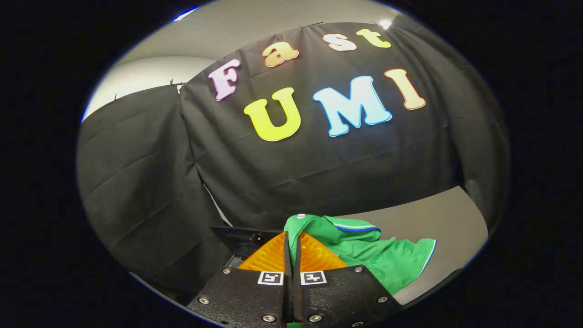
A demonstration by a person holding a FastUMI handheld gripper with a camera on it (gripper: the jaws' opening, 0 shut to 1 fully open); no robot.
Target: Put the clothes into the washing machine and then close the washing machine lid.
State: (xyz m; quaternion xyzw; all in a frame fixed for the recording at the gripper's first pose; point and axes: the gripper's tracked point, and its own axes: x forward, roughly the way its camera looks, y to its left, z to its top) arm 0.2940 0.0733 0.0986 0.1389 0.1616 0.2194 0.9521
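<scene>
Green shirt (387, 259) pinched by hand-held gripper (291, 237), trailing rightward.

Light is even and moderately bright, coming from overhead; one small ceiling lamp (385, 23) flares white above the dark cloth wall (319, 173). Fisheye distortion bends straight edges into curves, strongest at the rim. The fingers (273, 259) close together and look soft, slightly out of focus; the green garment (391, 259) stays sharp with faint shadows.
</scene>
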